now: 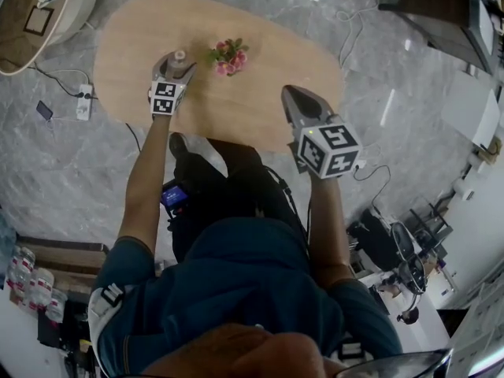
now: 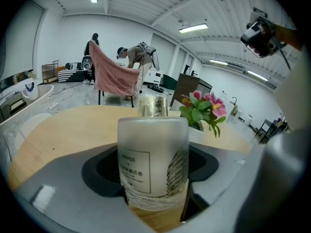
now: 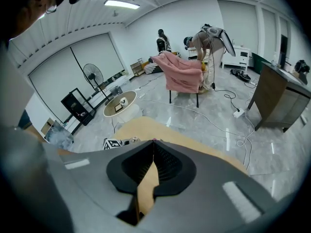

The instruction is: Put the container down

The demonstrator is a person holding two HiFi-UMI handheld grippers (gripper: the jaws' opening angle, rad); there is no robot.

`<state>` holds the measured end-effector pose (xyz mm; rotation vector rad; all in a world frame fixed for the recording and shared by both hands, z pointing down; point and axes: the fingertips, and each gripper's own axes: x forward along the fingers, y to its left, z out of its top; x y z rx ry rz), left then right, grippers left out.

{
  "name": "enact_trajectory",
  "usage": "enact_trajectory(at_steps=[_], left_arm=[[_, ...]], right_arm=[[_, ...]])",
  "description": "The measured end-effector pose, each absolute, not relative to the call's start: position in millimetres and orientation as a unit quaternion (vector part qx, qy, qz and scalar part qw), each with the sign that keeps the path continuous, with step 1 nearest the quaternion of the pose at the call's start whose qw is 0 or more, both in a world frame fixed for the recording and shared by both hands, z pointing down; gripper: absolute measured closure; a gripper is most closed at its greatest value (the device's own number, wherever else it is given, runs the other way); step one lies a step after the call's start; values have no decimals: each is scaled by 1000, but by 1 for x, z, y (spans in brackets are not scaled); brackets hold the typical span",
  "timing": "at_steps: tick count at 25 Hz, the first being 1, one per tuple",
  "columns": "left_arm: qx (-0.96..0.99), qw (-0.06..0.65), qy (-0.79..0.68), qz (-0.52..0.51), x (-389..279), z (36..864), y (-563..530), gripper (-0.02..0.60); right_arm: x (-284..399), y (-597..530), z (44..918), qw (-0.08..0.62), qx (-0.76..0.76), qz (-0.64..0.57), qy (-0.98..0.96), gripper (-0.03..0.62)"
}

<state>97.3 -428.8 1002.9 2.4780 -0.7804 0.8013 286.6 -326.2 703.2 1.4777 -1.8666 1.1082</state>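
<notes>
A frosted glass container [image 2: 153, 159] with a gold cap and a printed label stands upright between the jaws of my left gripper [image 2: 153, 130], which is shut on it. In the head view the left gripper [image 1: 178, 61] is over the left part of the oval wooden table [image 1: 260, 93], with the container's cap [image 1: 179, 55] showing at its tip. Whether the container's base touches the tabletop [image 2: 63, 125] I cannot tell. My right gripper [image 1: 290, 93] hovers over the table's near right edge; its jaws [image 3: 153, 141] meet at the tips with nothing in them.
A small pot of pink flowers [image 1: 227, 56] [image 2: 201, 108] stands just right of the container. On the floor are a round white side table [image 1: 39, 14], a power strip [image 1: 83, 101] and cables. A pink-draped chair [image 3: 183, 74], people and a dark cabinet [image 3: 279, 101] are farther off.
</notes>
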Motion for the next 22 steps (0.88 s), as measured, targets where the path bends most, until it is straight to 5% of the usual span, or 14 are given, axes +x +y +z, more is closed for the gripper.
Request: enact_trajectory(at_steps=[22], left_arm=[[882,192,-241,358,82,1056,-391,236]], right_arm=[[261,-322,706,253,535,415,-691,583]])
